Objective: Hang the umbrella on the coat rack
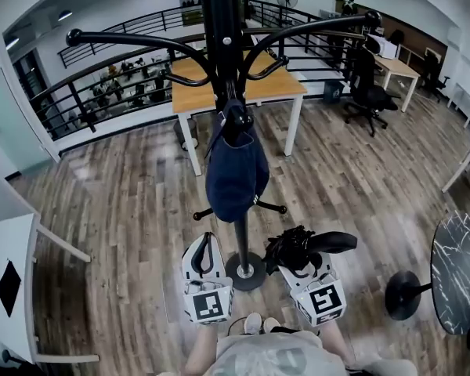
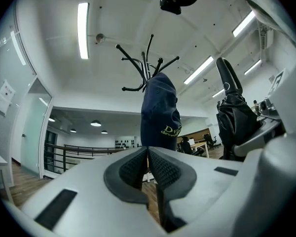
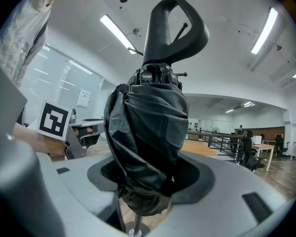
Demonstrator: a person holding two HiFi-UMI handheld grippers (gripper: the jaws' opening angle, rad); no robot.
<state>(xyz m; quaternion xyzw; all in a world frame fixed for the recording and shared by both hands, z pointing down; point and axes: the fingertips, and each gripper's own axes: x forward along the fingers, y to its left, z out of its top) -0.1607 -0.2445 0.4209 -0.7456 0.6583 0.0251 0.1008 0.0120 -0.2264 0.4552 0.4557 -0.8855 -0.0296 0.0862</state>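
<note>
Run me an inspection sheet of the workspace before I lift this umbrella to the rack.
Surface: wood plank floor.
Job's things: folded black umbrella, handle up; coat rack straight ahead, its top hooks bare.
Clutter: navy cap hanging on the rack below the top hooks.
Grippers: left gripper jaws together, holding nothing; right gripper closed on the umbrella.
Cables: nothing seen.
Surroundings: wooden table and railing behind the rack; office chair far right; dark round table near right.
</note>
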